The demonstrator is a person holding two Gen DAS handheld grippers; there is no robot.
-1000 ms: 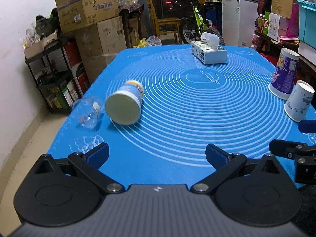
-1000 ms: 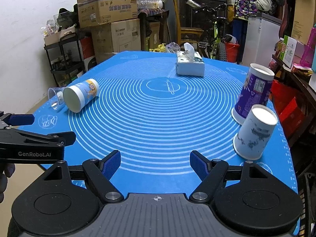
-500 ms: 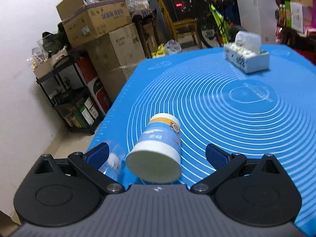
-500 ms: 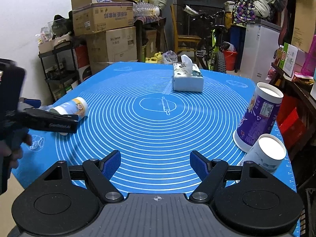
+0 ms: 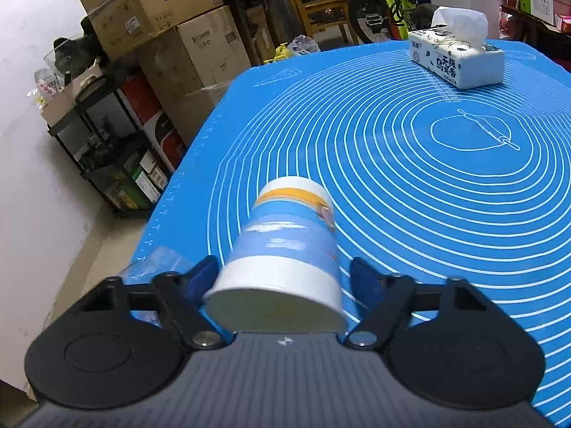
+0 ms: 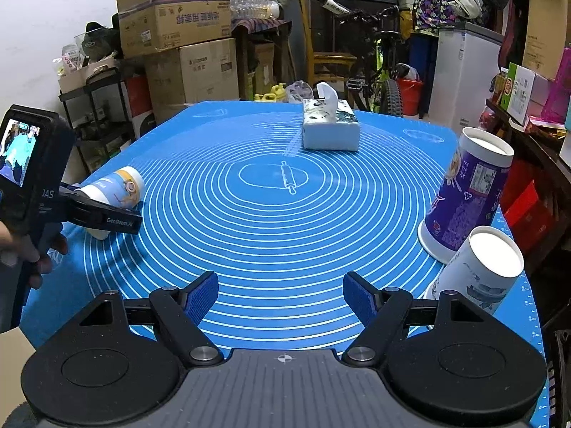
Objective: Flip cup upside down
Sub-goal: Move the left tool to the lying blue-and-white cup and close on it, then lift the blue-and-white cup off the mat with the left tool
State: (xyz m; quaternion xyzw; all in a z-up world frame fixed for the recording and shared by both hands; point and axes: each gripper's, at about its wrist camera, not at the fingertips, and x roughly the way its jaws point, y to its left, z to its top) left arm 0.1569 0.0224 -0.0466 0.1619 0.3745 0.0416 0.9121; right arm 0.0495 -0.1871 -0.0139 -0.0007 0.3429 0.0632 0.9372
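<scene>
I count three paper cups. One blue cup (image 5: 285,249) lies on its side near the mat's (image 6: 285,249) left edge, between my spread left gripper (image 5: 283,280); two stand inverted at the right edge. My right gripper (image 6: 282,299) hangs spread, holding nothing.

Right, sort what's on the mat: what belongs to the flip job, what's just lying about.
Job:
- blue cup, on its side between the open left gripper fingers
- mat

Lying about:
- tissue box
- purple cup
- white cup
- clear cup
- right gripper, open, idle
</scene>
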